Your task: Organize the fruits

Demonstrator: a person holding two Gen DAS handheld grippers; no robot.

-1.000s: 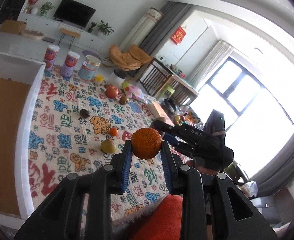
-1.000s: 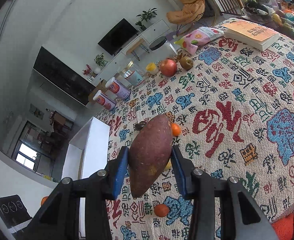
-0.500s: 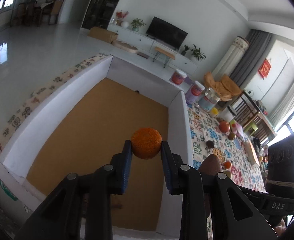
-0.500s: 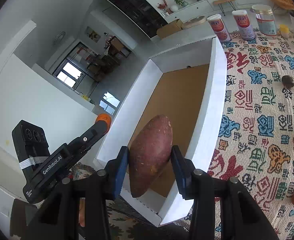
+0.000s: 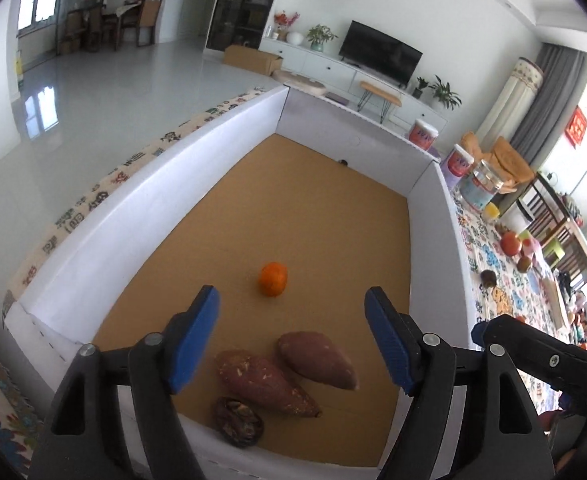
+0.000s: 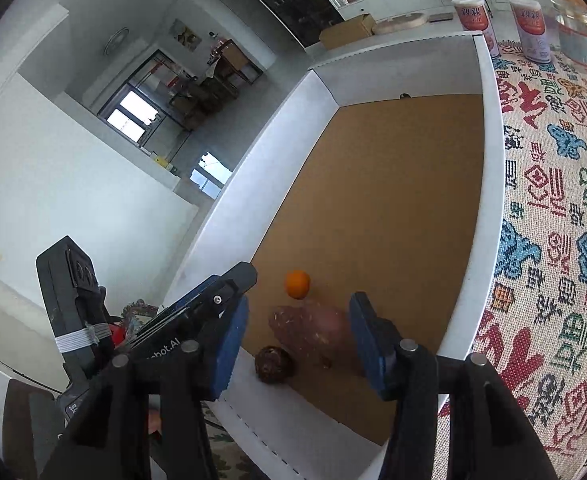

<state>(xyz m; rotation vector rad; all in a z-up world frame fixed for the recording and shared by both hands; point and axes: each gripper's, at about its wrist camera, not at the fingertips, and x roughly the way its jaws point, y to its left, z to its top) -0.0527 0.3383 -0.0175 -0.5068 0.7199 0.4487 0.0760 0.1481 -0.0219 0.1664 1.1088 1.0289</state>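
Both grippers, left [image 5: 291, 336] and right [image 6: 297, 340], were opening, empty, above the box's [image 5: 141, 216] near edge; orange [image 5: 272, 278] lay mid-floor.

One orange [image 5: 272, 278], two sweet potatoes [image 5: 315, 359], one dark round fruit [image 5: 238, 421], one box [image 5: 141, 220]

A white-walled box [image 5: 165, 200] with a tan floor holds an orange mandarin [image 5: 272, 278] and reddish-brown sweet potatoes [image 5: 265, 384] — beside it, a multicoloured glyph-patterned cloth [image 6: 553, 208].
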